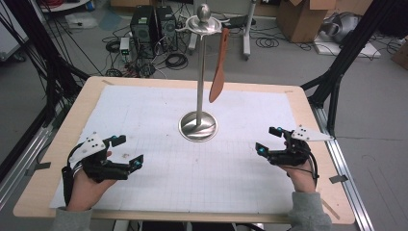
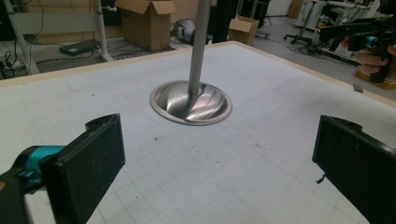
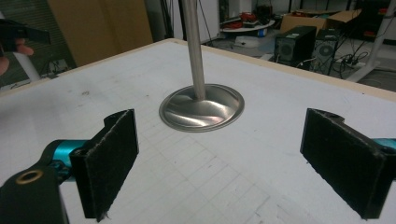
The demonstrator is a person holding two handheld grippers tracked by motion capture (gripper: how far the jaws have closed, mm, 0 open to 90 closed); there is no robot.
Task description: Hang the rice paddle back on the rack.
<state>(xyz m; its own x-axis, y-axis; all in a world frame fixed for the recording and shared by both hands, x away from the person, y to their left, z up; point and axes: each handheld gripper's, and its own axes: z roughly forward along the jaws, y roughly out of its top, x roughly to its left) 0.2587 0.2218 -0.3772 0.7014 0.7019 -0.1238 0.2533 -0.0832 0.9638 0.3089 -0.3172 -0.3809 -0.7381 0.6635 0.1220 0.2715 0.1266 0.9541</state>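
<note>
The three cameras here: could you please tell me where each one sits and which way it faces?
High view: above the person's side, looking forward and down on the table; forearms and both open claws, left claw and right claw, enter from below.
Left gripper view: rides the left claw, facing the stand; its black jaws show.
Right gripper view: rides the right claw, facing the stand; its black jaws show.
Shared: all three see the stand's base.
</note>
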